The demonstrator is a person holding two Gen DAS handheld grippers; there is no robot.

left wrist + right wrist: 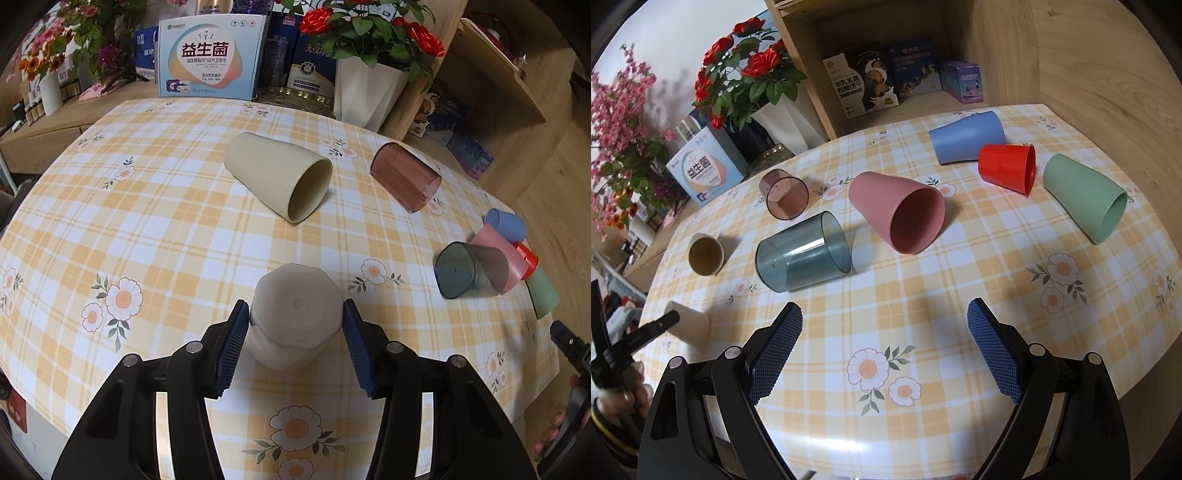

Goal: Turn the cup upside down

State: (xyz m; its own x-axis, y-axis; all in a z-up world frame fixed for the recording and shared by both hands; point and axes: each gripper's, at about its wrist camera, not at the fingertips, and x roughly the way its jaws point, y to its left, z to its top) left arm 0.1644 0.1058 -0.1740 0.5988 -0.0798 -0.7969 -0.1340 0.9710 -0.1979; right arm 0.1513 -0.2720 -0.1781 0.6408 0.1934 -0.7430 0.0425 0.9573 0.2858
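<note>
The left wrist view alone showed the beige cup point(295, 317) close up: it stood bottom-up on the checked cloth point(166, 229), its flat base facing the camera, set between the pads of the left gripper point(295, 325). The left pad point(236, 332) touched the cup's wall near the base, while the right pad point(352, 332) sat just beside the wall with a sliver of cloth showing between, so the jaws were open a little wider than the cup. Beyond this cup a cream cup point(279, 177) lay on its side, and to its right a brown clear cup point(406, 177) lay likewise. In the right wrist view the beige cup point(687, 325) appeared only as a small shape at the left edge, partly behind the tip of the left gripper point(657, 325). That view alone laid out the cups far from it: a teal clear cup point(801, 254), a pink cup point(897, 214), a blue cup point(967, 136), a red cup point(1008, 168) and a green cup point(1084, 197), all on their sides. The right gripper point(884, 354) hung over bare cloth point(923, 295) well right of the beige cup, jaws spread wide, holding and touching nothing.
</note>
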